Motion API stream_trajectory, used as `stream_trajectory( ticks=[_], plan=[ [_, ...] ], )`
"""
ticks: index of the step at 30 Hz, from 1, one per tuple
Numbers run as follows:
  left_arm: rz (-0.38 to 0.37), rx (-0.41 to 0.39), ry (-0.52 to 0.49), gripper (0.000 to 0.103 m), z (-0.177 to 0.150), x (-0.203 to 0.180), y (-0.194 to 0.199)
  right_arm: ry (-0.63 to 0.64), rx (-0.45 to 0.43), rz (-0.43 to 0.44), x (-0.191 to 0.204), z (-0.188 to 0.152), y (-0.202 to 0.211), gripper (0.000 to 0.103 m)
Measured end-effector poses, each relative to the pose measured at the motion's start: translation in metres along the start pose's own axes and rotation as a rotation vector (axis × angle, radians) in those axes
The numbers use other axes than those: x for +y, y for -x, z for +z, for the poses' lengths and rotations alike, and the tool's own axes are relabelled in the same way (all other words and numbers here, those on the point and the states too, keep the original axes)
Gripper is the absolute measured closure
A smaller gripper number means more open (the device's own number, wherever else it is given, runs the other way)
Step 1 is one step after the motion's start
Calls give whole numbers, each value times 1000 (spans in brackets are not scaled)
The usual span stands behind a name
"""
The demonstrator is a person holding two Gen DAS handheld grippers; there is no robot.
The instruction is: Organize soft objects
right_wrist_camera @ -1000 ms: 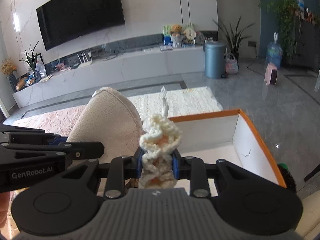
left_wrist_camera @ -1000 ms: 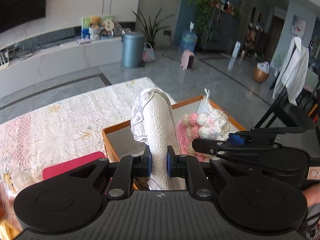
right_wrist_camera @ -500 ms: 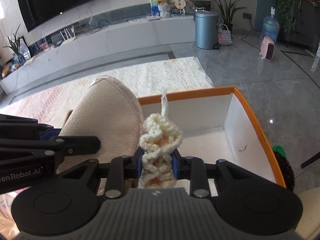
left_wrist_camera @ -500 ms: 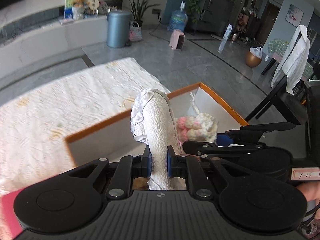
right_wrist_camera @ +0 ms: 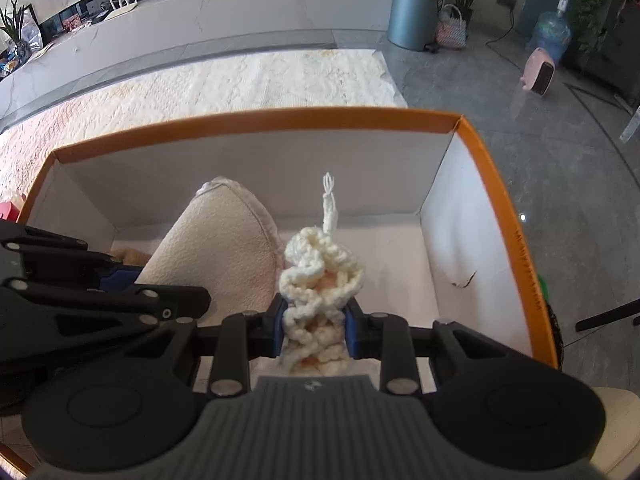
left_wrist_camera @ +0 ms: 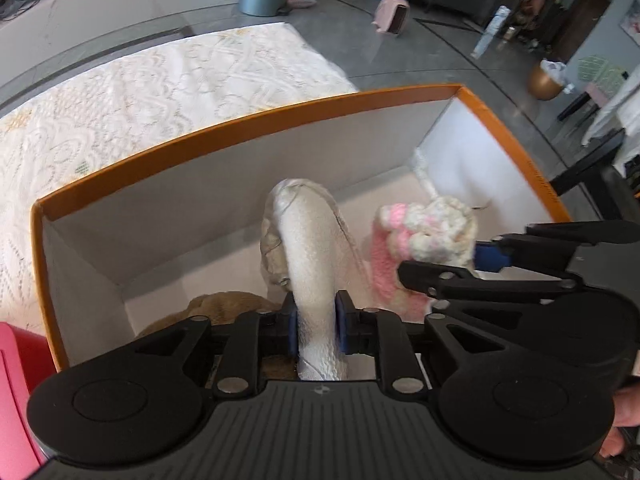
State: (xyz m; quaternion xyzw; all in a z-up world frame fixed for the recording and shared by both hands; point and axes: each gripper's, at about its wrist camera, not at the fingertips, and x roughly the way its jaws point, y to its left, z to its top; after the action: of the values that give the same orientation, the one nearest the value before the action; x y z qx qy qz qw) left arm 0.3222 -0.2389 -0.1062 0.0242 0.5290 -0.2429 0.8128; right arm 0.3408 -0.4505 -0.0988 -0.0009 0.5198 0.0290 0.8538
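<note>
Left wrist view: we are holding a white cloth (left_wrist_camera: 310, 264) in our left gripper (left_wrist_camera: 316, 326), whose jaws are opening around it, over the box (left_wrist_camera: 248, 128). Right of it, our right gripper (right_wrist_camera: 315, 326) is clamping a crochet piece (right_wrist_camera: 316, 280) above the box floor.

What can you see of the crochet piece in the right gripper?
The crochet piece is chunky cream yarn with pink showing in the left wrist view, loosely looped and soft, ending in a thin frayed yarn tail pointing away from the camera. The right gripper clamps its lower part between blue pads, over the inside of the orange-rimmed box, beside a cream fabric item.
</note>
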Motion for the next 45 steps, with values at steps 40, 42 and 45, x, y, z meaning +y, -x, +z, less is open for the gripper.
stream_trajectory(
  ticks=[40, 42, 45],
  plan=[
    [237, -473, -120, 30, -126, 3, 201, 52, -402, -66, 113, -98, 150, 18],
    [240, -489, -87, 30, -143, 14, 210, 36, -432, -43, 128, -111, 157, 18],
    [255, -499, -27, 30, -168, 30, 218, 13, -461, -4, 152, -130, 164, 18]
  ],
)
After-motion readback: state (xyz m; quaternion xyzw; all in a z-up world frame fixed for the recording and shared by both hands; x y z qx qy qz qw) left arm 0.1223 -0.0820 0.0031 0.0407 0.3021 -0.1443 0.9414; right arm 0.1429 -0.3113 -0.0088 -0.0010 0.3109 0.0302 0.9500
